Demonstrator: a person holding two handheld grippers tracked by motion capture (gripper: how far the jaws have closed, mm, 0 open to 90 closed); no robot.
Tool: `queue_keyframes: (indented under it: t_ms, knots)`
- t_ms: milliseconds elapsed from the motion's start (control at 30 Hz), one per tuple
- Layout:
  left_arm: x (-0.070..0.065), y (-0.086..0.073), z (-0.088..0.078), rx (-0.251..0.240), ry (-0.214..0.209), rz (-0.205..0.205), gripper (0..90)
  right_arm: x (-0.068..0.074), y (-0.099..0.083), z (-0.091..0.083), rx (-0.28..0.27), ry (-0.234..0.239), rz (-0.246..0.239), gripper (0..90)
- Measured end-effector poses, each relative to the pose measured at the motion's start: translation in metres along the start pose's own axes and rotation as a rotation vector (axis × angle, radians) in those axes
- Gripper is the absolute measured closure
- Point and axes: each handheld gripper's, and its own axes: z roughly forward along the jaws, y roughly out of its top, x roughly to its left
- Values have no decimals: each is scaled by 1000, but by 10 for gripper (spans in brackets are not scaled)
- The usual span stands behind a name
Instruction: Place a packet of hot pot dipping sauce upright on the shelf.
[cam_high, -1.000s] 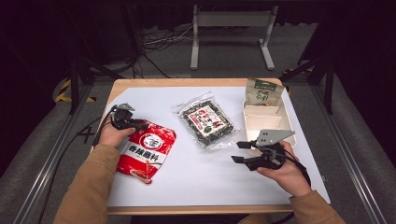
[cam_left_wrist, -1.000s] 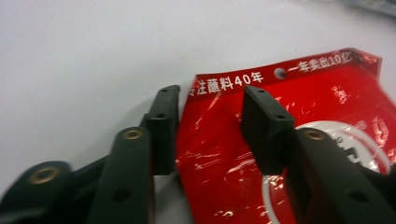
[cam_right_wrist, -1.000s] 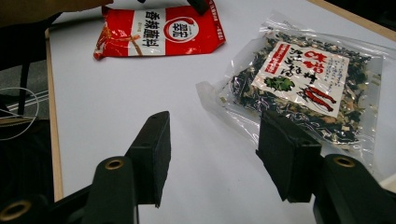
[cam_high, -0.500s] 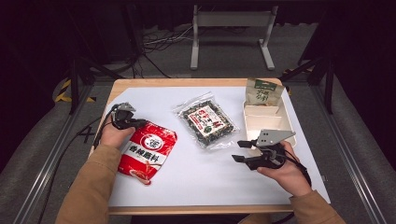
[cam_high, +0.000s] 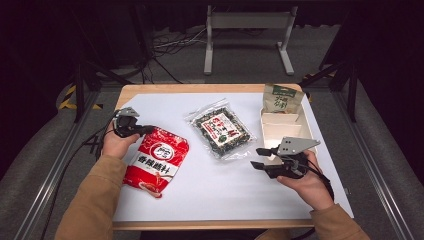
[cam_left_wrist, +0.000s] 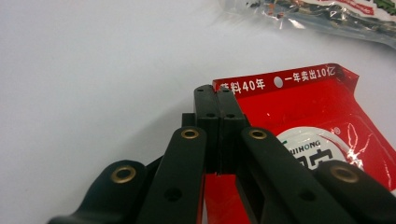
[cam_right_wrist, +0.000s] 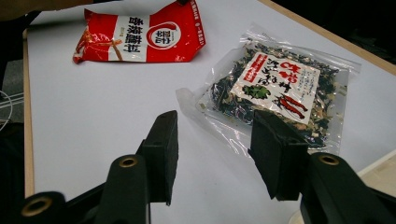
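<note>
Left gripper (cam_high: 145, 130) fingers (cam_left_wrist: 219, 116) are closed at the red pouch's (cam_left_wrist: 322, 135) top corner; actual grip cannot be confirmed. Right gripper (cam_high: 261, 158) fingers (cam_right_wrist: 163, 149) stand wide apart, empty, clear seaweed bag (cam_right_wrist: 280, 88) just beyond.

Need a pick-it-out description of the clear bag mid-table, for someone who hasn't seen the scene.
On the white sheet covering the table, look at the middle, between the red pouch and the tray. The clear bag lies flat there, tilted. It is the see-through one, with dark dried bits and a white-and-red label.
</note>
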Motion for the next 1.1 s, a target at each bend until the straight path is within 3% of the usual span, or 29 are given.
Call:
queue_keyframes:
  t_ms: [167, 300, 467, 800, 967, 1100]
  knots:
    - [-6, 3, -12, -22, -3, 12, 900, 1, 0, 1, -1, 3, 1, 514]
    - [-10, 5, -25, -65, -12, 0, 900, 3, 1, 4, -2, 9, -10, 516]
    - [-19, 9, -44, -119, -25, 9, 900, 6, 2, 4, -43, 3, -21, 515]
    - [-37, 10, -75, -199, 1, 34, 900, 10, 5, 4, -70, 0, -17, 522]
    - [-45, 9, -87, -251, 7, 51, 900, 14, 8, 6, -63, 5, 10, 525]
    - [-50, 8, -101, -269, 14, 62, 900, 21, 13, 13, -40, 24, -3, 522]
